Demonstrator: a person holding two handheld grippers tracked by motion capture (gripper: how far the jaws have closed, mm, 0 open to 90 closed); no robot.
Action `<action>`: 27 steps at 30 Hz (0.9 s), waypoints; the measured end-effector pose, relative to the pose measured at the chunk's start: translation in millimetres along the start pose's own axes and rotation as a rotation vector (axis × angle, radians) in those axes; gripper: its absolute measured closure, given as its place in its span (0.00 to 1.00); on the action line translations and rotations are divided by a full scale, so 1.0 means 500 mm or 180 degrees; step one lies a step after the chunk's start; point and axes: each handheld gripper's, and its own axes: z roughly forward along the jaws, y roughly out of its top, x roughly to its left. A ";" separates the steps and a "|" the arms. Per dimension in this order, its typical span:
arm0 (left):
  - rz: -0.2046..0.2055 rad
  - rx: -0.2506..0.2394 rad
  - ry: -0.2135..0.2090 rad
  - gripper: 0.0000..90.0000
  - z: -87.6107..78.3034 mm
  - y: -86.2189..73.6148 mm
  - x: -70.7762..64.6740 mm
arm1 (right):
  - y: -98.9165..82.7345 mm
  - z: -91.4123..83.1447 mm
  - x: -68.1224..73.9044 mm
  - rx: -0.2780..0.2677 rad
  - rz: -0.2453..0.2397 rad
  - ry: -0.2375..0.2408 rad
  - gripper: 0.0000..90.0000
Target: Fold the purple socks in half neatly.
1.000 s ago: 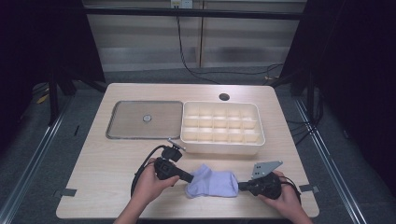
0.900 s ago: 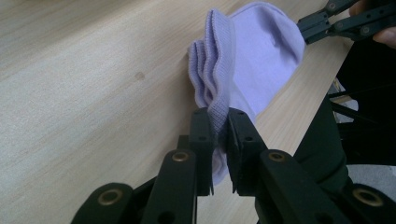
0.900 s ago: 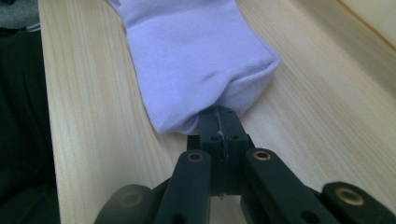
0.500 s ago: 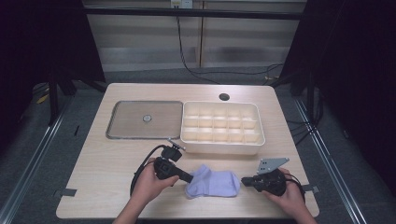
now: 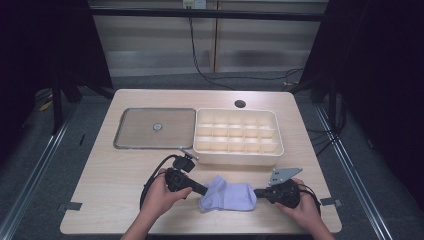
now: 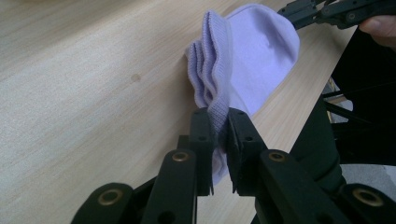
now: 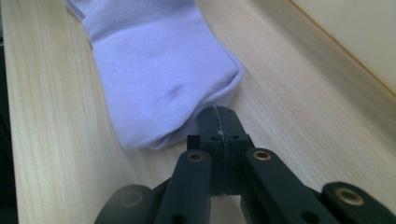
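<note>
A pale lilac sock [image 5: 227, 196] lies flat on the wooden table near its front edge, between my two grippers. My left gripper [image 5: 204, 191] comes in from the left, shut on the ribbed cuff of the sock [image 6: 261, 51]; the left gripper's [image 6: 218, 114] jaws pinch the folded cuff edge. My right gripper [image 5: 256, 192] sits at the toe end. In its own view, the right gripper [image 7: 218, 112] has its jaws pressed together just short of the sock's [image 7: 159, 60] rounded toe. They have just closed a little further, with nothing seen between them. The right gripper [image 6: 327, 11] also appears beyond the toe.
A cream box [image 5: 240, 159] divided into several compartments stands behind the sock, its wall [image 7: 355, 37] close to my right gripper. A flat grey lid [image 5: 135, 130] with a small knob lies to its left. The table's front edge runs just below both hands.
My right gripper shifted slightly at the toe end of the sock. The left gripper and the sock stayed where they were.
</note>
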 end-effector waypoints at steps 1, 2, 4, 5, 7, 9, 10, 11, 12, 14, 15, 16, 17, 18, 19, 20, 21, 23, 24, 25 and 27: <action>-0.0011 0.0002 -0.0011 0.90 -0.001 0.000 0.000 | 0.001 0.001 0.002 0.0001 0.0015 0.0002 1.00; -0.0097 -0.0060 -0.0026 0.90 0.000 0.000 -0.003 | 0.001 0.003 0.002 0.0007 0.0000 -0.0002 1.00; -0.0040 -0.0025 -0.0025 0.90 -0.002 0.000 -0.001 | 0.002 0.005 0.003 0.0015 0.0001 0.0001 1.00; -0.0030 -0.0011 -0.0024 0.90 -0.003 0.001 -0.001 | 0.002 0.005 0.003 0.0029 0.0012 0.0004 1.00; -0.0010 -0.0034 -0.0018 0.90 -0.003 0.001 -0.004 | 0.002 0.006 0.003 0.0035 0.0016 -0.0007 1.00; 0.0005 -0.0026 -0.0028 0.90 -0.004 0.003 -0.008 | 0.001 0.007 0.003 0.0032 0.0019 0.0006 1.00; 0.0013 -0.0004 -0.0048 0.90 -0.005 0.004 -0.009 | 0.001 0.007 0.003 0.0033 0.0018 0.0006 1.00; -0.0071 -0.0054 -0.0063 0.90 -0.004 0.005 -0.014 | 0.002 0.007 0.003 0.0034 0.0018 0.0010 1.00; -0.0098 -0.0075 -0.0072 0.90 -0.002 0.006 -0.015 | 0.002 0.007 0.003 0.0031 0.0015 0.0013 1.00; -0.0002 0.0022 -0.0055 0.90 -0.007 0.009 -0.011 | 0.002 0.008 0.004 0.0034 0.0035 0.0031 1.00; -0.0118 -0.0058 -0.0057 0.90 -0.004 0.010 -0.016 | 0.002 0.009 0.004 0.0016 0.0050 0.0056 1.00; -0.0120 -0.0070 -0.0053 0.90 -0.004 0.010 -0.017 | 0.002 0.009 0.004 0.0022 0.0040 0.0057 1.00; -0.0125 -0.0060 -0.0061 0.90 -0.006 0.011 -0.018 | 0.003 0.010 0.006 0.0019 0.0049 0.0065 1.00; -0.0123 -0.0073 -0.0059 0.90 -0.007 0.012 -0.020 | 0.004 0.011 0.007 0.0020 0.0037 0.0070 1.00; -0.0026 0.0010 -0.0074 0.90 -0.011 0.014 -0.017 | 0.005 0.012 0.008 0.0024 0.0031 0.0088 1.00; -0.0051 -0.0037 -0.0081 0.90 -0.010 0.015 -0.020 | 0.006 0.013 0.010 0.0021 0.0034 0.0098 1.00; -0.0038 -0.0019 -0.0089 0.90 -0.012 0.016 -0.021 | 0.007 0.014 0.010 0.0024 0.0002 0.0090 1.00; -0.0007 -0.0014 -0.0082 0.90 -0.012 0.018 -0.023 | 0.009 0.016 0.014 0.0028 0.0008 0.0097 1.00; -0.0031 -0.0037 -0.0077 0.90 -0.010 0.019 -0.025 | 0.010 0.017 0.014 0.0028 -0.0007 0.0109 1.00; -0.0006 -0.0023 -0.0076 0.90 -0.010 0.020 -0.026 | 0.010 0.018 0.014 0.0025 -0.0013 0.0107 1.00; -0.0105 -0.0108 -0.0082 0.90 -0.005 0.022 -0.034 | 0.010 0.019 0.014 0.0018 -0.0015 0.0107 1.00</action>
